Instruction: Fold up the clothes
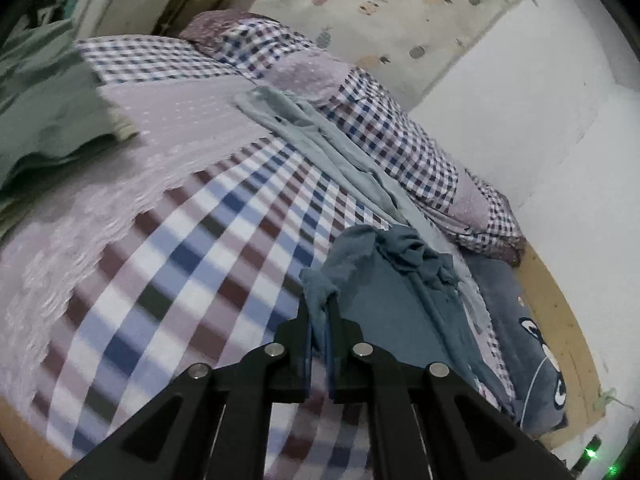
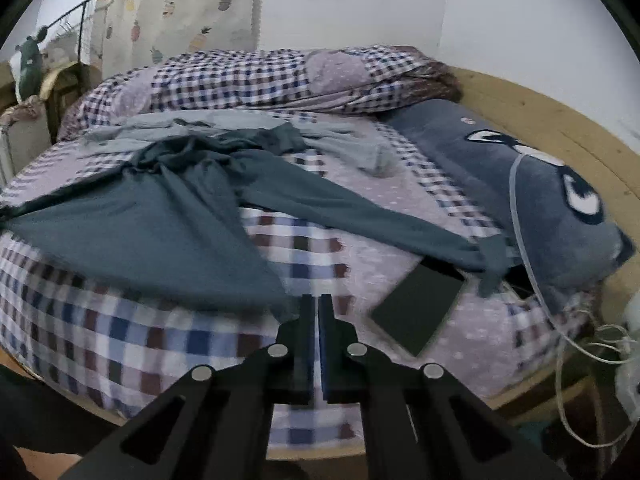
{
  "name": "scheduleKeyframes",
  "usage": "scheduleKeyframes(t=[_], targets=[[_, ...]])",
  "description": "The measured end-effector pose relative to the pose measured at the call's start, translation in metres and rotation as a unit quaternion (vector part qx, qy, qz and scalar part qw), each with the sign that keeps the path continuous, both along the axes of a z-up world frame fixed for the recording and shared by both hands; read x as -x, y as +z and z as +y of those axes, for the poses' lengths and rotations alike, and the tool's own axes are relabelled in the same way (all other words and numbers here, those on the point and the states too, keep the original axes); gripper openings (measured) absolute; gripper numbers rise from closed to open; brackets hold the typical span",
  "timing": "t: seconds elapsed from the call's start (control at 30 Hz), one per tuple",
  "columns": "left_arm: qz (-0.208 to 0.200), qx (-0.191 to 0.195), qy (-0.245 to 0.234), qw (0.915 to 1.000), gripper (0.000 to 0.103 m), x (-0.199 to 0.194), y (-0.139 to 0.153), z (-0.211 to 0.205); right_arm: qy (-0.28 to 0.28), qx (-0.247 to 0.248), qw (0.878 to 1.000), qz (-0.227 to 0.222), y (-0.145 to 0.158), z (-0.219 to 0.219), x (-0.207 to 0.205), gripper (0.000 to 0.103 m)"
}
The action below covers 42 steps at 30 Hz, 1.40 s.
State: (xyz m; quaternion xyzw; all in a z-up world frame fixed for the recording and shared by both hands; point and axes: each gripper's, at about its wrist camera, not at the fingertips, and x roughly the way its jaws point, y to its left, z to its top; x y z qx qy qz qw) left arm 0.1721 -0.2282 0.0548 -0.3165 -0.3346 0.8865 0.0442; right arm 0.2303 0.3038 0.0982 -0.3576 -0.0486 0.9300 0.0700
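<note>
Left gripper (image 1: 319,304) was clamped on the dark teal garment's (image 1: 376,280) edge; right gripper (image 2: 317,306) pinched together, empty, phone (image 2: 416,308) just to its right.

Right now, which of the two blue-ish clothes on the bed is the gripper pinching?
The darker teal garment. The left gripper is shut on a bunch of its fabric. The paler grey-blue garment lies untouched farther up the bed, beside the checked pillows.
</note>
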Motion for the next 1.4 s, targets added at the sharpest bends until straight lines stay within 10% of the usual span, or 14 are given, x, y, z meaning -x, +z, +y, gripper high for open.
scheduleKeyframes(t=[0.33, 0.57, 0.73, 0.83, 0.87, 0.9, 1.4], targets=[[-0.038, 0.002, -0.010, 0.9992, 0.003, -0.041, -0.018, -0.003, 0.015, 0.100, 0.991, -0.089, -0.030, 0.043, -0.003, 0.003], [-0.050, -0.008, 0.003, 0.9987, 0.003, -0.038, -0.026, -0.008, 0.073, 0.200, 0.962, -0.169, -0.076, 0.050, 0.046, 0.036], [-0.054, -0.003, 0.006, 0.9985, 0.003, -0.036, -0.029, -0.007, 0.080, 0.206, 0.956, -0.196, -0.091, 0.044, 0.070, 0.042], [-0.058, -0.004, 0.007, 0.9983, 0.003, -0.035, -0.030, -0.006, 0.088, 0.176, 0.960, -0.201, -0.091, 0.036, 0.073, 0.033], [-0.060, -0.005, 0.007, 0.9982, 0.003, -0.034, -0.031, -0.006, 0.092, 0.173, 0.960, -0.201, -0.090, 0.035, 0.071, 0.006], [-0.060, -0.005, 0.006, 0.9982, 0.003, -0.034, -0.031, -0.006, 0.096, 0.170, 0.960, -0.202, -0.088, 0.033, 0.069, 0.003], [-0.023, 0.008, -0.055, 0.9982, 0.003, -0.082, 0.001, 0.005, 0.060, 0.110, 0.984, -0.129, -0.002, 0.049, 0.003, 0.002]])
